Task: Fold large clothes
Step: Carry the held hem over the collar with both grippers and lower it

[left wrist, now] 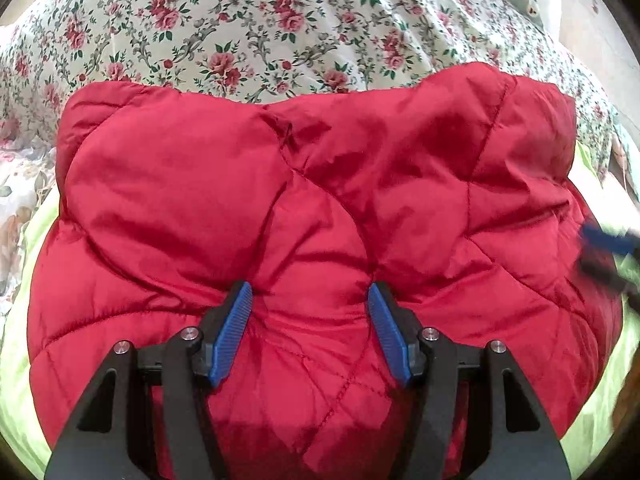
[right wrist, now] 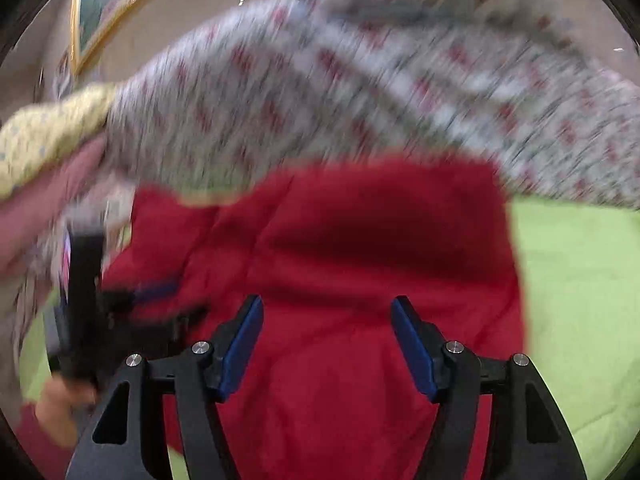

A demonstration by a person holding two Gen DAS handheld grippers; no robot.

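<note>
Red quilted fabric fills most of the left wrist view: a puffy jacket (left wrist: 320, 208), folded into a rough block, lies on a lime-green sheet (left wrist: 24, 380) that shows at the lower left and lower right edges. Beyond the jacket's far edge spreads a white bedcover printed with red roses (left wrist: 248, 32). The left gripper (left wrist: 310, 300) sits low over the near part of the jacket, its fingers spread wide, the blue pads (left wrist: 234, 332) standing apart with a bulge of red fabric between them; whether the pads press into the cloth or only hover over it I cannot tell. At the right edge a blurred blue and black shape, the right gripper (left wrist: 608, 252), reaches in beside the jacket's right side.

Right wrist view is heavily smeared by motion. The jacket (right wrist: 360, 260) lies ahead and below, with the green sheet (right wrist: 580, 300) to its right and the rose-printed cover (right wrist: 360, 80) behind it. The right gripper (right wrist: 327, 312) has its fingers wide apart over the red fabric, gripping nothing. On the left, the left gripper (right wrist: 132, 312) appears as a dark blurred frame near the jacket's left side, with the person's hand (right wrist: 60, 404) below it. A gold-framed picture (right wrist: 112, 0) hangs on the wall at the upper left.
</note>
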